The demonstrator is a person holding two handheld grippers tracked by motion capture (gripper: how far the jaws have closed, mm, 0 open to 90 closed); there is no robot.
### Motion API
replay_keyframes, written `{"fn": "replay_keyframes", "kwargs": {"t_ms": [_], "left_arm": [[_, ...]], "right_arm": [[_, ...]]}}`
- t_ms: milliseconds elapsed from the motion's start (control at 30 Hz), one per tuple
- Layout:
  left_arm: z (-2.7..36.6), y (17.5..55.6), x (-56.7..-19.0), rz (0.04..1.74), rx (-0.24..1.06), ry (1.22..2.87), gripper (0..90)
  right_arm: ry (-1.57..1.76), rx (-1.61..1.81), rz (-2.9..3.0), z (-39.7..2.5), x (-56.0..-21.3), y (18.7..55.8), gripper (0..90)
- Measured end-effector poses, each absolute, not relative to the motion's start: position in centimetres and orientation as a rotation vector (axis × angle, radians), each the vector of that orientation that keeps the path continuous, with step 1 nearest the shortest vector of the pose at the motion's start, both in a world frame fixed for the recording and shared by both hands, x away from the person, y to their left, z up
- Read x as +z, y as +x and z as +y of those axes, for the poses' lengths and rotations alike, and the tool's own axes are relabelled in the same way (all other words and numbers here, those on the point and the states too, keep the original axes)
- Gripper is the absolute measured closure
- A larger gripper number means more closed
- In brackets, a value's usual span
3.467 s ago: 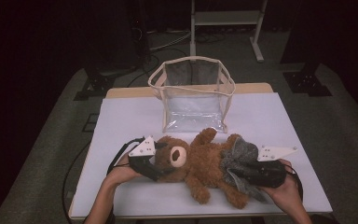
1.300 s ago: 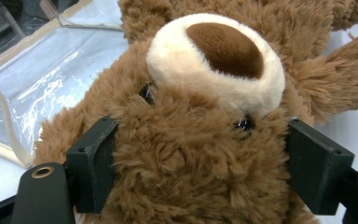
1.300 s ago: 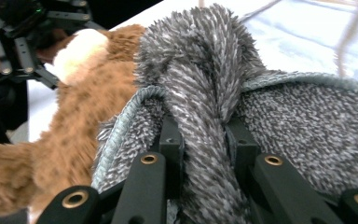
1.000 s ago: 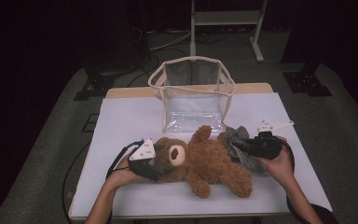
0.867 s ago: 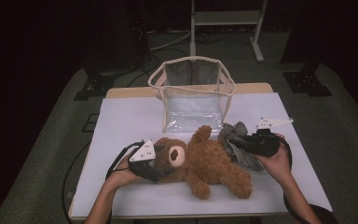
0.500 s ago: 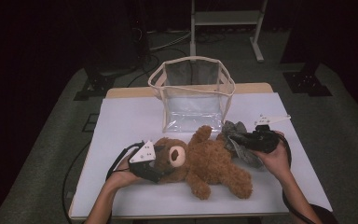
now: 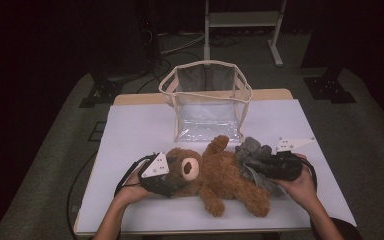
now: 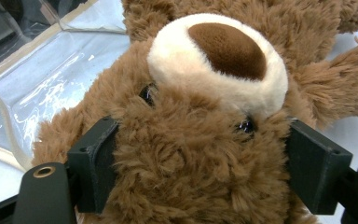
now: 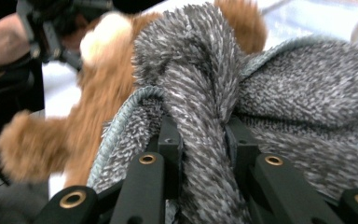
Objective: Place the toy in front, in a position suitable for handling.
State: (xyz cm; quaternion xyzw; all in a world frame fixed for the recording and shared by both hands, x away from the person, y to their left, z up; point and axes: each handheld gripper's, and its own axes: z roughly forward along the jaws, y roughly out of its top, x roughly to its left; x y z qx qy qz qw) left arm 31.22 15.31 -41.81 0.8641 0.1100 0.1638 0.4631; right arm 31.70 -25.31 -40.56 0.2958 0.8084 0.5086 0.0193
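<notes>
A brown teddy bear point(image 7: 225, 175) lies on its back on the white table, head to the left. My left gripper point(image 7: 172, 184) is shut on the bear's head point(image 8: 200, 140), one jaw at each side just below the eyes. A grey fluffy cloth point(image 7: 252, 152) lies bunched over the bear's right side. My right gripper point(image 7: 252, 167) is shut on a fold of that cloth point(image 9: 205, 121), which rises between the jaws. The bear's cream muzzle point(image 9: 98, 39) shows beyond the cloth in the right gripper view.
A clear plastic bag with cream trim point(image 7: 207, 102) stands open behind the bear at the table's middle. The white table top point(image 7: 135, 130) has bare room at left and far right. A metal stand point(image 7: 242, 20) is on the floor beyond.
My right gripper has pulled the grey cloth up and back along the bear's side, from its lower legs toward its arm, then slightly left. The left gripper and the bear's head stayed still.
</notes>
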Motion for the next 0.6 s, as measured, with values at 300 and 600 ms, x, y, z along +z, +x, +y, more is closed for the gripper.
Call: {"fn": "replay_keyframes", "kwargs": {"t_ms": [300,600], "left_arm": [[15.2,31.7,-41.7,0.284,0.385,2.123,20.7],[15.2,32.0,-41.6,0.254,0.363,2.132,20.9]], "right_arm": [[0.888,1.618,2.509,-25.5,-39.7,29.4,71.8],[0.936,1.532,2.533,-25.9,-40.9,27.2,71.4]]}}
